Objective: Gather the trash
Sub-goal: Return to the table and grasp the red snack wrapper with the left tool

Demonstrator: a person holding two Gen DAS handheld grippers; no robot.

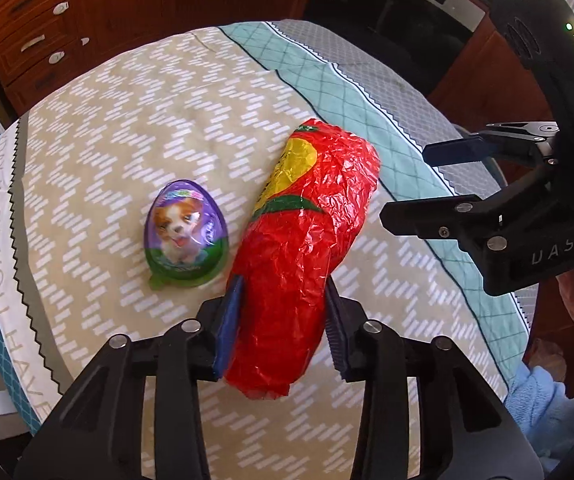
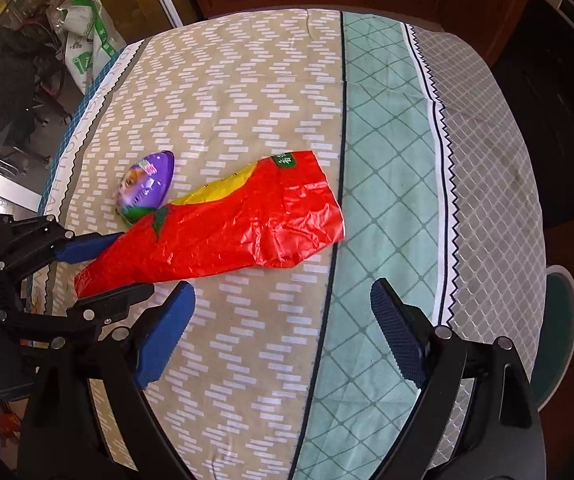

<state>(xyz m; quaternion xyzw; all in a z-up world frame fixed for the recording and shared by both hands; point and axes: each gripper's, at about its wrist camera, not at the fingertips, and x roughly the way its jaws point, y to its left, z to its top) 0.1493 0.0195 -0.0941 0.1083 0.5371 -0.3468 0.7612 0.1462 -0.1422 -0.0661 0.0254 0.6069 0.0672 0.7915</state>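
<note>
Left wrist view: left gripper (image 1: 283, 320), nearest, blue pads pressed against both sides of the near end of the red wrapper (image 1: 307, 240), apparently gripping it for lifting off the tablecloth (image 1: 127, 140). Purple egg package (image 1: 187, 236) just left of the wrapper, untouched. Right gripper (image 1: 439, 184) at far right, jaws spread, holding nothing.

Right wrist view: right gripper (image 2: 283, 332) wide apart over bare cloth, likely waiting. Red wrapper (image 2: 227, 228) lies mid-table, its left end between the left gripper's (image 2: 115, 264) fingers; egg (image 2: 147, 188) behind it.

Round table (image 2: 487, 160), patterned cloth; dark wood drawers (image 1: 35, 40) behind.
</note>
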